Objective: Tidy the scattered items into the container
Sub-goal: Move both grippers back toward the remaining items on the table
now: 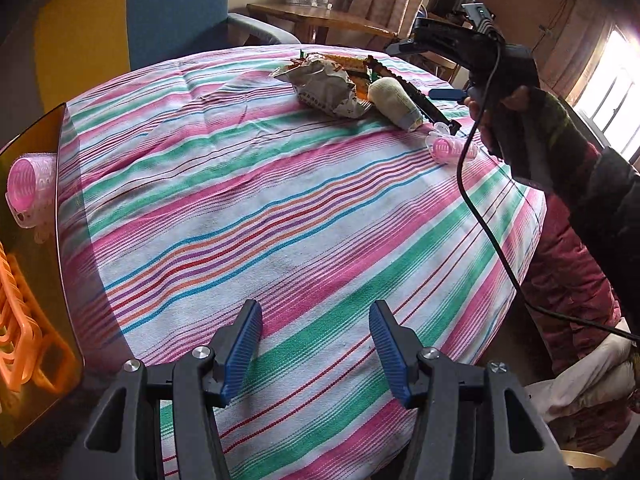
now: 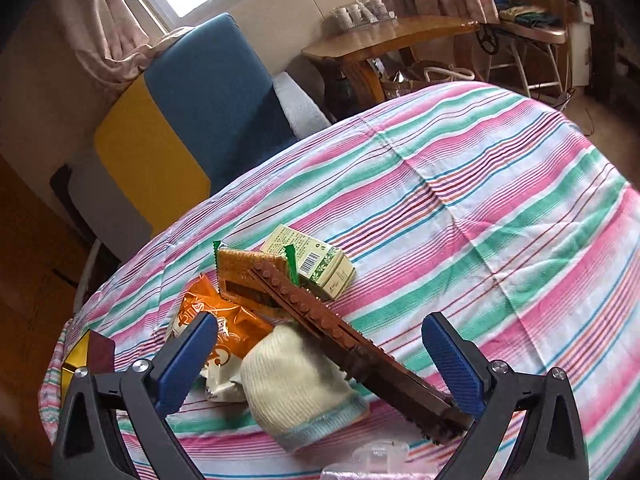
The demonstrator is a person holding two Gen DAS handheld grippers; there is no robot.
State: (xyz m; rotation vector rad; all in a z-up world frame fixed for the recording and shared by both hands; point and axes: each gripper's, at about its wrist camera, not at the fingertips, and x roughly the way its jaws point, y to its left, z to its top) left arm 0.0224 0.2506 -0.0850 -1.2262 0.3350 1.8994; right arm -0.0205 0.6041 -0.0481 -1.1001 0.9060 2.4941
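Observation:
A pile of items lies at the far side of the striped table: a crumpled snack bag (image 1: pixel 326 88), a rolled cream sock (image 1: pixel 394 100), a long brown brick bar (image 1: pixel 420 96) and a pink hair roller (image 1: pixel 442 148). My left gripper (image 1: pixel 316 354) is open and empty over the near cloth. An amber container (image 1: pixel 32 248) at the left edge holds a pink roller (image 1: pixel 26 184) and orange hangers (image 1: pixel 18 320). My right gripper (image 2: pixel 320 364) is open above the sock (image 2: pixel 292 384), the brick bar (image 2: pixel 352 348), an orange snack bag (image 2: pixel 216 320), a biscuit pack (image 2: pixel 248 268) and a green box (image 2: pixel 316 264).
The round table (image 1: pixel 280 220) carries a pink, green and white striped cloth. A blue and yellow chair (image 1: pixel 172 12) stands behind it. A wooden side table (image 2: pixel 384 36) with cups is farther back. The person's arm (image 1: pixel 580 184) and a black cable (image 1: pixel 476 200) are at the right.

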